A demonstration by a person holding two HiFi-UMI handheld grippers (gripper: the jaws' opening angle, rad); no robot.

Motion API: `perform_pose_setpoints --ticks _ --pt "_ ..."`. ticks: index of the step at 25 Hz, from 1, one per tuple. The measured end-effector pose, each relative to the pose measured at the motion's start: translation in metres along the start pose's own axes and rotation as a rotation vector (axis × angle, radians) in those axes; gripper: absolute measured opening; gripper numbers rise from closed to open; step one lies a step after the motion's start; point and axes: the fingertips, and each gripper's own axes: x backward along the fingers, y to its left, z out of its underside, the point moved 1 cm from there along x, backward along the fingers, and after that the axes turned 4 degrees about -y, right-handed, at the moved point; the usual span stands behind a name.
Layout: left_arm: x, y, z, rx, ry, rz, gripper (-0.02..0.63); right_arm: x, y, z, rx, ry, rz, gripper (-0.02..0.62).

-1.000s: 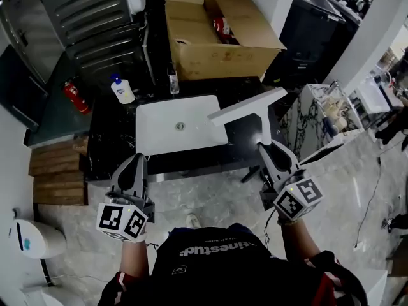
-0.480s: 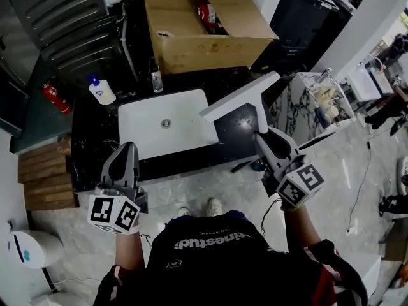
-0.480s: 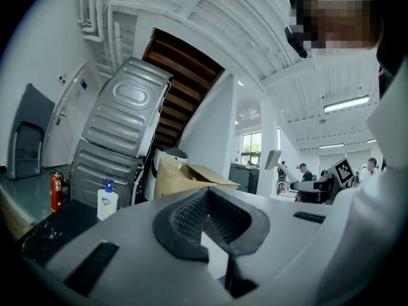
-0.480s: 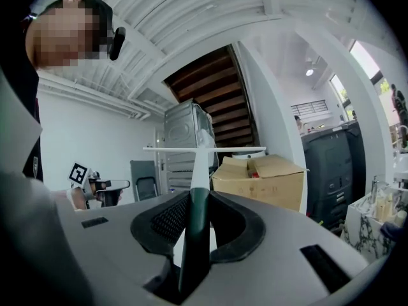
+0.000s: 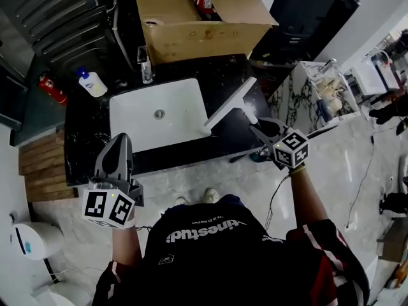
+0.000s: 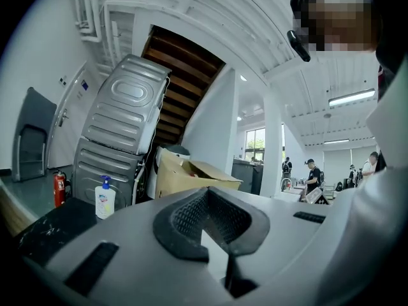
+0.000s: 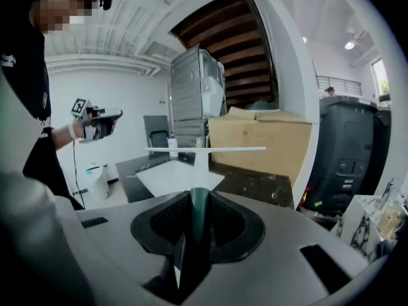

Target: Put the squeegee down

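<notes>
The right gripper (image 5: 259, 128) clamped the squeegee (image 5: 228, 107) by its handle, blade tilted above the counter (image 5: 224, 140) beside the sink (image 5: 137, 116), where a careless release might slide it off; the left gripper (image 5: 120, 143) was closed, empty.

White T-shaped squeegee (image 5: 229, 106), dark handle; tilted over black countertop (image 5: 229, 140)

Head view dim, corners dark. Gripper views brighter, lit by ceiling strip lights (image 6: 349, 97); fisheye-bent edges, black vignette.
</notes>
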Motion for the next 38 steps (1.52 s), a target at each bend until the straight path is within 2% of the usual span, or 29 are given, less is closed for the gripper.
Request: perform_pose_setpoints --ticks 4,9,15,17,19,23,26,29,31,35,38 --pt "0.0 0.0 -0.003 -0.017 0.005 -0.022 0.014 -0.023 -0.022 0.061 0.015 0.153 -0.08 0.121" --pt "0.001 0.004 -0.001 -0.024 0.017 -0.045 0.014 -0.049 -0.044 0.102 0.002 0.243 -0.102 0.122" --pt "0.001 0.002 -0.002 -0.04 0.023 -0.048 0.014 -0.064 -0.05 0.14 0.083 0.388 -0.093 0.124" --pt "0.001 0.003 0.0 -0.042 0.024 -0.046 0.014 -0.065 -0.052 0.145 0.098 0.407 -0.079 0.129" --pt "0.0 0.004 0.001 -0.043 0.025 -0.045 0.014 -0.065 -0.055 0.143 0.088 0.391 -0.066 0.177" --pt "-0.002 0.0 -0.002 -0.049 0.024 -0.037 0.014 -0.06 -0.061 0.122 0.087 0.338 -0.051 0.207" --pt "-0.005 0.0 -0.006 -0.054 0.016 -0.029 0.014 -0.049 -0.064 0.083 0.107 0.249 -0.014 0.207" --pt "-0.009 0.001 -0.01 -0.066 0.007 -0.024 0.014 -0.036 -0.062 0.014 0.098 0.08 0.067 0.2" --pt "-0.011 0.002 -0.013 -0.075 0.001 -0.023 0.014 -0.027 -0.048 -0.041 0.09 -0.051 0.114 0.152" --pt "-0.016 -0.002 -0.021 -0.084 -0.02 -0.003 0.014 -0.006 0.001 -0.14 0.045 -0.308 0.165 0.062" --pt "-0.021 -0.006 -0.027 -0.091 -0.03 0.017 0.014 0.003 0.042 -0.194 -0.049 -0.465 0.189 0.043"
